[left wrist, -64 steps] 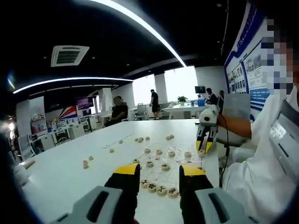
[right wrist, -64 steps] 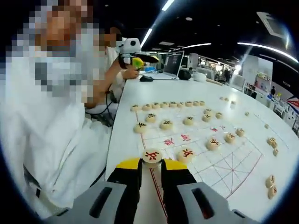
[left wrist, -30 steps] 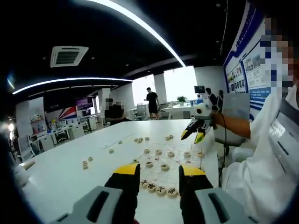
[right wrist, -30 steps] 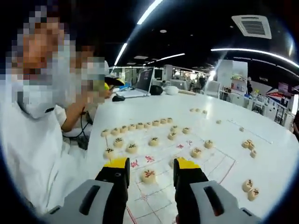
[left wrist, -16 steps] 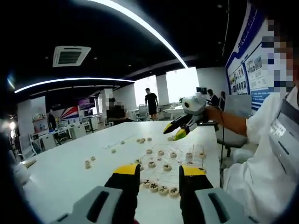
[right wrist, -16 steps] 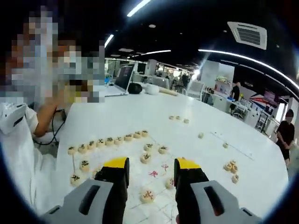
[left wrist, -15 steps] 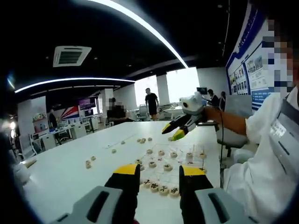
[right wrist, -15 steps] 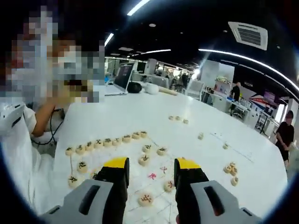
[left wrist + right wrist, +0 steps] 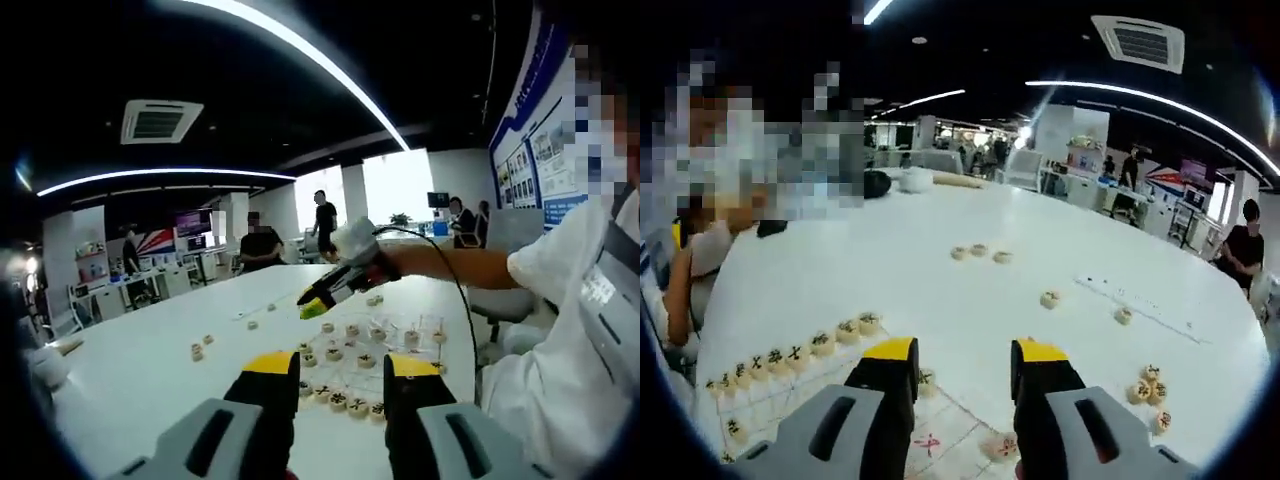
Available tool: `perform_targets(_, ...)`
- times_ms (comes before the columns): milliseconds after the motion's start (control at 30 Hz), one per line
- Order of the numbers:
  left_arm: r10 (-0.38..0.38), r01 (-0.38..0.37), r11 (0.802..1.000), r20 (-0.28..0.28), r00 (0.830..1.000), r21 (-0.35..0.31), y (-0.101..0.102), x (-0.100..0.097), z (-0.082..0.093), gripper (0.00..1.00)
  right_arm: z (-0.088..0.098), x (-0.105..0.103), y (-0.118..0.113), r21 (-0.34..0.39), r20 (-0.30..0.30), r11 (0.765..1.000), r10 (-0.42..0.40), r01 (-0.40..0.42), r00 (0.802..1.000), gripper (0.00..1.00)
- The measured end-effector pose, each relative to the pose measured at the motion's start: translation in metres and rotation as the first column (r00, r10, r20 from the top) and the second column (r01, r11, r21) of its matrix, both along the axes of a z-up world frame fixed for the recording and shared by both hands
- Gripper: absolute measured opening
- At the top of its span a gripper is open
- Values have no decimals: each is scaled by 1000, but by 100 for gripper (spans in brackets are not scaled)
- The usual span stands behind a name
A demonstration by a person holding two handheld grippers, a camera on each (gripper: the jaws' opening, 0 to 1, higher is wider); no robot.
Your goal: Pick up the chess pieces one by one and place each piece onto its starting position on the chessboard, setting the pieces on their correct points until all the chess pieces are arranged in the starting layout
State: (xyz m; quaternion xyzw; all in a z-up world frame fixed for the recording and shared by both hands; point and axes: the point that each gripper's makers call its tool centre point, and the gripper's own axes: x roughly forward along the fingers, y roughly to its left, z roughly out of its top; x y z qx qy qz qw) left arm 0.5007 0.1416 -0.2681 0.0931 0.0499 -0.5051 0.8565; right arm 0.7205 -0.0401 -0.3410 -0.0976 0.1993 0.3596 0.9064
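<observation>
Up close in the left gripper view, the left gripper [image 9: 340, 372], a black two-jaw claw with yellow tips, stands open and empty above the near edge of the wide white table [image 9: 130, 370]. Between and just past its jaws lies a row of round pale wooden chess pieces with dark characters [image 9: 345, 402], sitting on the thin white chessboard sheet with faint printed lines [image 9: 400, 345]. More pieces stand in rows farther along the sheet. Above them the right gripper [image 9: 312, 303] reaches across from the right, held by a person's hand, its yellow tips pointing toward the loose pieces [image 9: 197, 351] scattered on the bare table.

In the right gripper view, the right gripper [image 9: 965, 362] also stands open, holding nothing. A red-marked piece [image 9: 1000, 446] lies on the board sheet just past its right jaw, and a curved row of dark-marked pieces [image 9: 805, 350] runs off to the left. Loose pieces sit well apart on the table: three far ahead [image 9: 980, 251], a small cluster at right [image 9: 1148, 385].

Around the table is a large office with a dark ceiling, long curved strip lights [image 9: 300, 50], a square ceiling vent [image 9: 160, 120], desks and standing people in the distance.

Compared with two seconds ago, the right gripper no longer grips the red-marked piece; it has lifted from the board's near corner and swung out over the middle of the table.
</observation>
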Motion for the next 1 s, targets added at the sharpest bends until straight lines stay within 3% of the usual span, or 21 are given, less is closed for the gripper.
perform_targets(100, 8, -8, 1000, -2, 1000, -5, 2, 2, 1, 35, -6, 10, 14, 99, -48, 994, -42, 46, 998, 37)
perform_targets(267, 11, -11, 1000, -2, 1000, 1, 1, 2, 0, 35, -15, 40, 46, 82, -47, 996, -39, 43, 998, 37)
perform_targets(400, 20, -20, 1000, -1, 1000, -4, 4, 4, 0, 35, -20, 62, 82, 117, -77, 992, -49, 58, 996, 35)
perform_targets(467, 22, -22, 1000, -4, 1000, -10, 6, 5, 1, 35, -20, 82, 99, 79, -12, 996, -44, 45, 999, 34)
perform_targets(567, 29, -29, 999, -3, 1000, -12, 9, 6, 1, 35, -20, 104, 110, 56, 35, 995, -79, 77, 996, 32)
perform_targets(867, 61, -61, 998, 12, 998, -13, 21, 10, 4, 35, -47, 164, 130, -2, 7, 991, -131, 131, 991, 28)
perform_targets(1000, 110, -110, 994, -5, 994, -25, 34, 21, 4, 35, -56, 170, 131, -24, 7, 988, -153, 153, 988, 27)
